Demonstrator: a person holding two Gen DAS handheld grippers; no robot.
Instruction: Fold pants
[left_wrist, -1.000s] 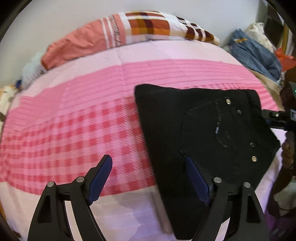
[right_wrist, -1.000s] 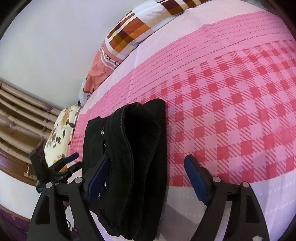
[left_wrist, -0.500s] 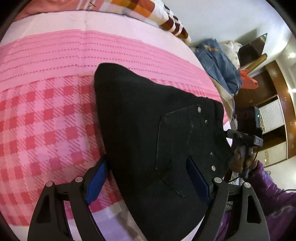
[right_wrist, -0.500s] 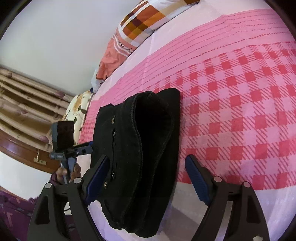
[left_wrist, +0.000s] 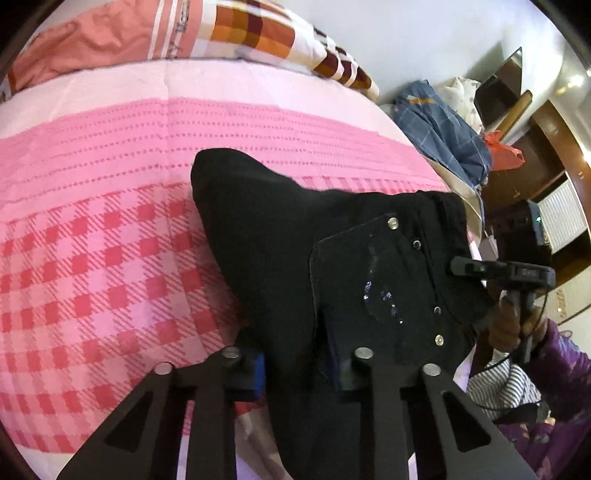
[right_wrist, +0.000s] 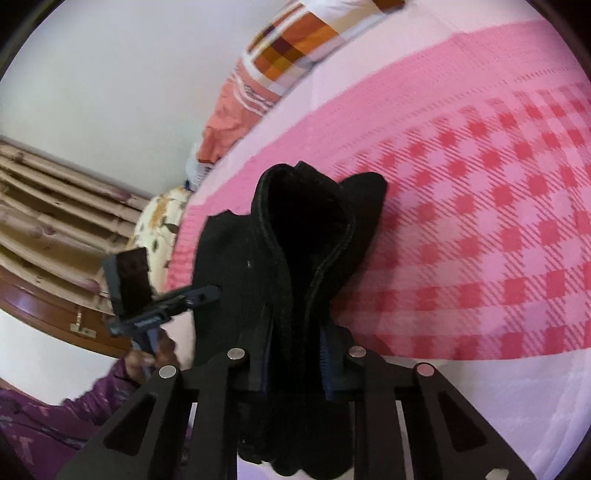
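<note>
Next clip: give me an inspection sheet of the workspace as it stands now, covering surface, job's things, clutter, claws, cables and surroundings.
Surface: bed with pink checked and striped cover.
Job's things: black pants, folded into a thick bundle near the bed's edge; studded back pocket faces up.
Clutter: plaid pillow at the head; blue checked garment heaped beside the bed.
Claws: left claw closing, pants edge between its pads; right claw closing, the bundled thick layers between its pads.
Cables: thin dark cable by the right hand's handle.
Surroundings: white wall, wooden furniture, floral cushion, purple sleeve.
</note>
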